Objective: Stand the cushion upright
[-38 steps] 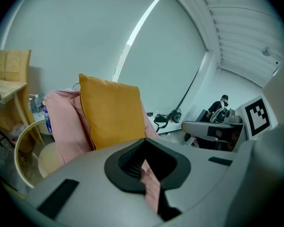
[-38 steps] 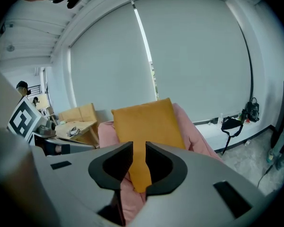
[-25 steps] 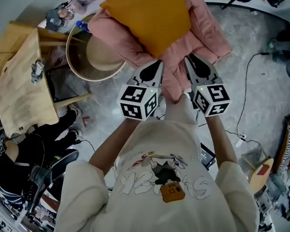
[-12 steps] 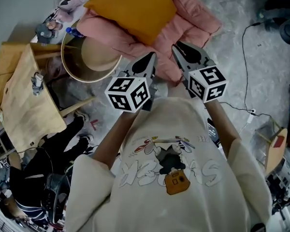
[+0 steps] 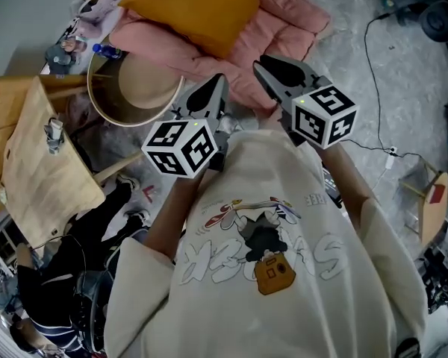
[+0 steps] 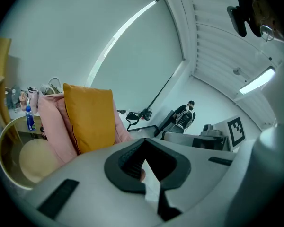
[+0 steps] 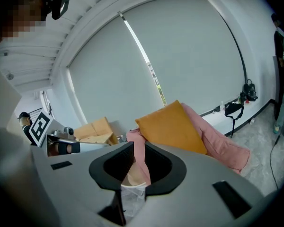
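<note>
The orange cushion stands on edge, leaning against a big pink cushion on the floor. In the left gripper view the orange cushion is upright in front of the pink one. My left gripper is shut and empty, held back from the cushions near my chest. My right gripper hangs beside it, jaws a narrow slit apart with nothing between them. Through that slit a strip of pink shows, with the orange cushion further off.
A round wooden tub stands left of the cushions, with a blue bottle behind it. A tan wooden table is at the left. A seated person is at lower left. A cable runs over the floor on the right.
Both grippers have drawn back from the pink cushion toward my chest and risen. The orange cushion stays leaning where it was.
</note>
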Available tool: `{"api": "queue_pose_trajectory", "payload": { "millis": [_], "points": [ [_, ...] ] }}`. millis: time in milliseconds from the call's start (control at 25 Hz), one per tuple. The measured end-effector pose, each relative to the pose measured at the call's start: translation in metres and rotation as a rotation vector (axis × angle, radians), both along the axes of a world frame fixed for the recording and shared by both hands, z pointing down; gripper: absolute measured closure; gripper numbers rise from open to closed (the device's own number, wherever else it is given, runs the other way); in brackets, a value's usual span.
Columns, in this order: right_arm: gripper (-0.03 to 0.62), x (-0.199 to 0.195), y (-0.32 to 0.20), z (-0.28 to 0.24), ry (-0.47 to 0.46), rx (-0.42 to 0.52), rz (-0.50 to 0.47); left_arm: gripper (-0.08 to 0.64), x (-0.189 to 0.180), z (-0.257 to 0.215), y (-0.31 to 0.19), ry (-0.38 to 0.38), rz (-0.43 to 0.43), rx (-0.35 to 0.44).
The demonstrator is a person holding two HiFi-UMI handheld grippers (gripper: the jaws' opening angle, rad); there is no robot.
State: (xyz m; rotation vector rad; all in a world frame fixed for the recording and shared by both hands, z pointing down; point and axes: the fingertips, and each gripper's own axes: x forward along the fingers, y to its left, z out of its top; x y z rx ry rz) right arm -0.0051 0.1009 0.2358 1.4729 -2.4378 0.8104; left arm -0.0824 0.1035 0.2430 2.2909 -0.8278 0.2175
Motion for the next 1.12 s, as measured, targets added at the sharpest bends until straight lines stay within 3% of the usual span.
{"api": "queue_pose_trajectory", "payload": {
  "millis": [160, 400, 520, 760, 1120],
  "points": [
    [0.513, -0.004, 0.014, -0.003, 0.009, -0.022, -0.046, 0.555, -0.003, 0.000, 0.011, 0.008, 0.008, -0.014],
    [0.528, 0.002, 0.026, -0.005, -0.015, -0.042, -0.022, 0.555, 0.004, -0.001, 0.016, 0.015, 0.016, -0.023],
    [0.528, -0.001, 0.031, -0.005, -0.006, -0.026, 0.003, 0.555, 0.006, -0.002, 0.022, 0.007, 0.031, -0.007],
    [0.529, -0.008, 0.044, 0.007, -0.100, -0.059, 0.092, 0.555, 0.001, -0.001, 0.027, -0.012, 0.035, 0.000],
    [0.530, -0.007, 0.054, 0.006, -0.109, -0.056, 0.137, 0.555, 0.004, -0.005, 0.039, -0.001, 0.062, -0.006]
  ]
}}
